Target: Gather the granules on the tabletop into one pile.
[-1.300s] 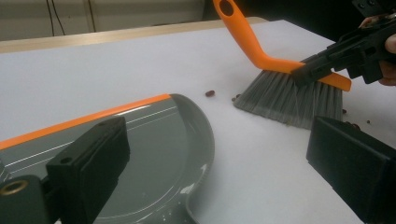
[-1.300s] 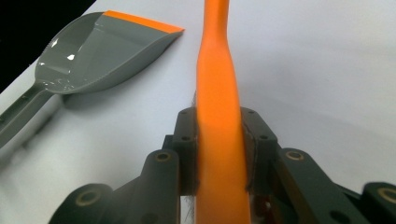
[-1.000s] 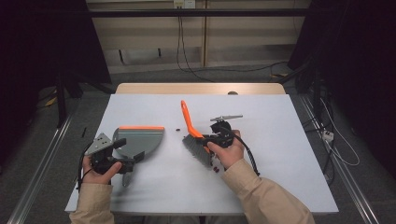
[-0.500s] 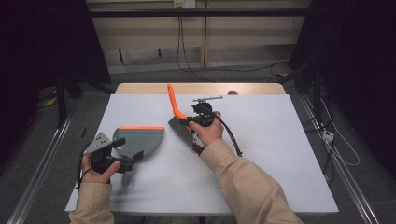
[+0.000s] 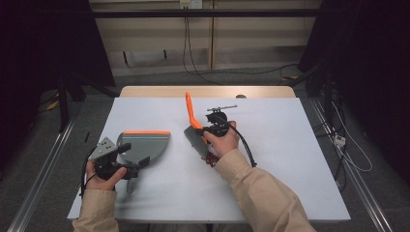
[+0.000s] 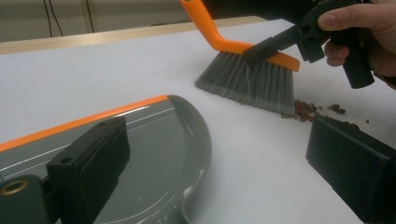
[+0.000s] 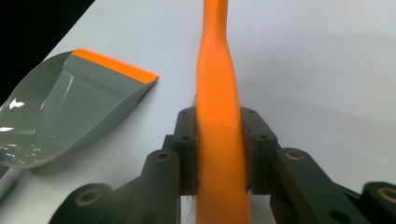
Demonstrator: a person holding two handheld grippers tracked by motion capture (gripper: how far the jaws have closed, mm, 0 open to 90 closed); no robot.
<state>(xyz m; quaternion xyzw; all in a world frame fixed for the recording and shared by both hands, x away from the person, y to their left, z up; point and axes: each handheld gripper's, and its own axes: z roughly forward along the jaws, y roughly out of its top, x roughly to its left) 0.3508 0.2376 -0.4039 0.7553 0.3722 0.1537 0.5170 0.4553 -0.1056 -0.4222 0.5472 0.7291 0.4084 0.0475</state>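
- Brush [image 5: 193, 126], orange handle over grey bristles, stands near table centre; bristles down on the white table [image 5: 290, 159], handle tilted up toward 11 o'clock.
- Right gripper [image 5: 209, 131] clamps the orange back of the brush; in the right gripper view both pads press the handle [image 7: 219, 140] from either side, nothing slack between.
- Right hand [image 5: 223, 141] wraps the gripper body from 5 o'clock; beige sleeve runs back to the bottom edge, forearm angled toward 11 o'clock.
- Small dark red bits [image 6: 310, 111] lie scattered on the table against the bristle tips, on the near side of the brush at about 6 o'clock.
- Dustpan [image 5: 145, 146], grey with an orange lip, lies flat at 9 o'clock of the brush, well apart from it; its scoop looks bare inside.
- Left gripper [image 5: 138, 164] sits at the dustpan's near edge, at 7 o'clock of the brush. In the left gripper view its jaws stand wide, one over the pan's grey surface, the other over bare table; no pad presses anything.
- Left hand [image 5: 102, 174] holds that gripper low by the table's near left corner.
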